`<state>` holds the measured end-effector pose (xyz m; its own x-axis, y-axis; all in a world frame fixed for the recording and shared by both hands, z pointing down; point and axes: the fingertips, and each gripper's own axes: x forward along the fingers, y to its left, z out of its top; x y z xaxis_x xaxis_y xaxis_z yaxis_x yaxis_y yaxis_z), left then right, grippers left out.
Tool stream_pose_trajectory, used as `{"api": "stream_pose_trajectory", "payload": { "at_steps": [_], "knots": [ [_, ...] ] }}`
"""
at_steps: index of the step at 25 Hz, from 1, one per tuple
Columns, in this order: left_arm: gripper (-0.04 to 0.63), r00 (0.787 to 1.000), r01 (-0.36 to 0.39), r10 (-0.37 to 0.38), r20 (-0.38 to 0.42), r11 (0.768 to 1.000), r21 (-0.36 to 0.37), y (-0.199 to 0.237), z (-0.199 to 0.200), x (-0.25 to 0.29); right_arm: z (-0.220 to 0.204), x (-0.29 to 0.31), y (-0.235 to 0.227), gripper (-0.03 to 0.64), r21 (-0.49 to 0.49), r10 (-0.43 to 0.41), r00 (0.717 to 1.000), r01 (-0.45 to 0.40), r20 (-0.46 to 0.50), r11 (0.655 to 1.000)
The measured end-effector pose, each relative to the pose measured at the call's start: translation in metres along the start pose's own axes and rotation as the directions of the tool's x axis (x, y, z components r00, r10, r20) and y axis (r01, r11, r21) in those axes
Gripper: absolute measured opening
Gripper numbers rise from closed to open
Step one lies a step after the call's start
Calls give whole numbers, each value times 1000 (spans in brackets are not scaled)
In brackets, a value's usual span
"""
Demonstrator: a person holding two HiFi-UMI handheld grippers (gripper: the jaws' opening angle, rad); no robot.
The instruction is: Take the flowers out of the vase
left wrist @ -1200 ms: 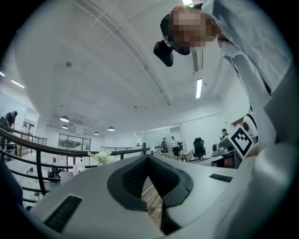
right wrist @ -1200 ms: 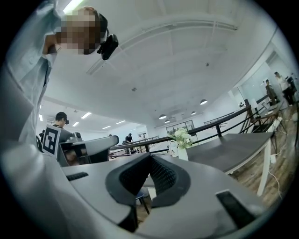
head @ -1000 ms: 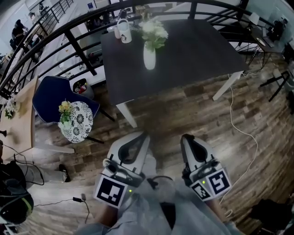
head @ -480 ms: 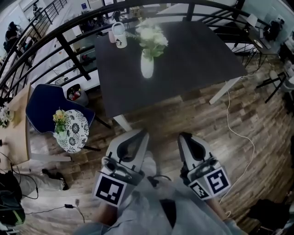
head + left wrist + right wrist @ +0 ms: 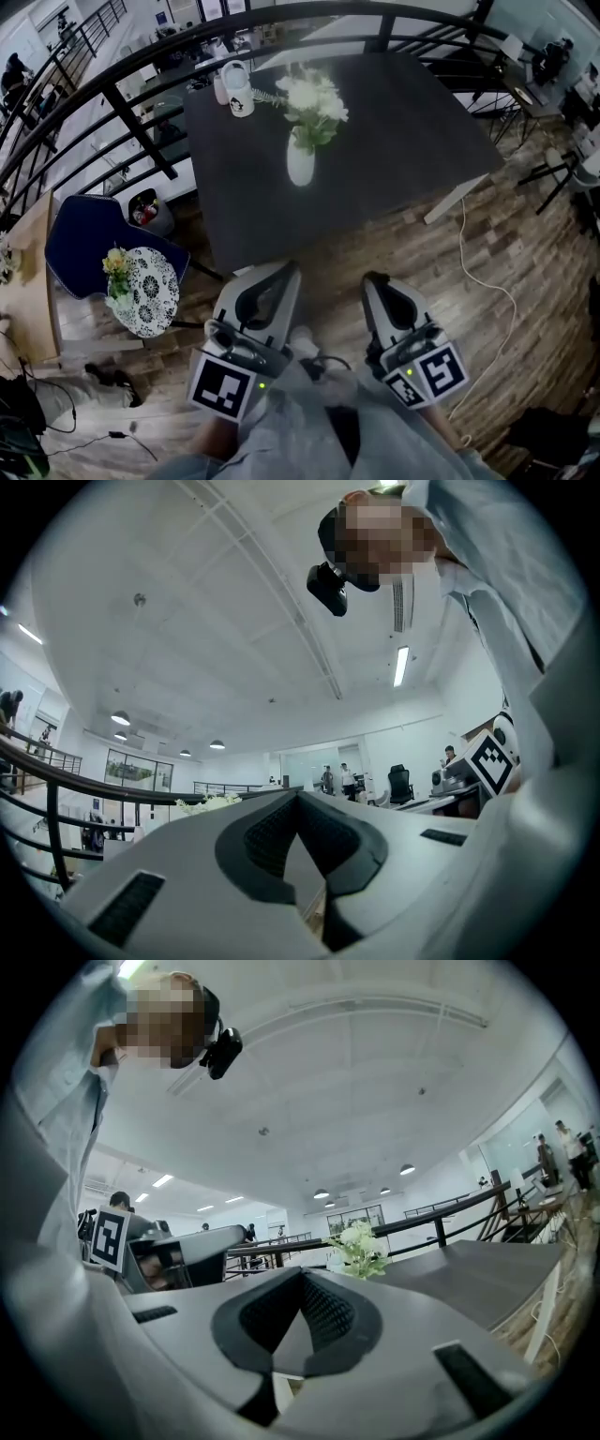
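Note:
A white vase [image 5: 300,164] with white flowers [image 5: 314,97] stands upright on the dark table [image 5: 403,122], near its middle. Both grippers are held low over the wooden floor, short of the table's near edge and well apart from the vase. My left gripper [image 5: 289,271] is shut and holds nothing; its jaws meet at the tip [image 5: 298,793], with the flowers [image 5: 208,802] far off to the left. My right gripper [image 5: 373,280] is also shut and holds nothing. In its own view the tip [image 5: 302,1273] points just left of the flowers [image 5: 360,1247].
A white lidded mug [image 5: 240,94] and a pink cup [image 5: 219,89] stand at the table's far left. A black railing [image 5: 131,127] curves behind the table. A blue chair [image 5: 80,246] with a patterned cushion [image 5: 148,291] stands to the left. A white cable [image 5: 487,281] lies on the floor at the right.
Both grippers have moved forward toward the table, still shut. In the head view the table and vase have drawn nearer and the blue chair has slid left.

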<state>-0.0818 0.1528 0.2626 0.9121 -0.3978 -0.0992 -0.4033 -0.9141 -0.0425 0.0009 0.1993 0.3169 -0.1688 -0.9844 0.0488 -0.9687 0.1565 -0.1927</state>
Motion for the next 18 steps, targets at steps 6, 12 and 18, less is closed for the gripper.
{"api": "stream_pose_trajectory", "payload": {
  "at_steps": [6,12,18],
  "knots": [
    [-2,1000,-4,5,9,1000,-15,39,-5,15,1,40,-11,3,-7,-14,1000,14,-12,1000],
    [-2,1000,-14,14,11,1000,-14,71,-12,27,4,74,-15,3,-5,2,1000,-2,5,1000],
    [-2,1000,-22,22,12,1000,-22,83,-16,27,0,87,-17,3,-4,-3,1000,3,-7,1000]
  ]
}}
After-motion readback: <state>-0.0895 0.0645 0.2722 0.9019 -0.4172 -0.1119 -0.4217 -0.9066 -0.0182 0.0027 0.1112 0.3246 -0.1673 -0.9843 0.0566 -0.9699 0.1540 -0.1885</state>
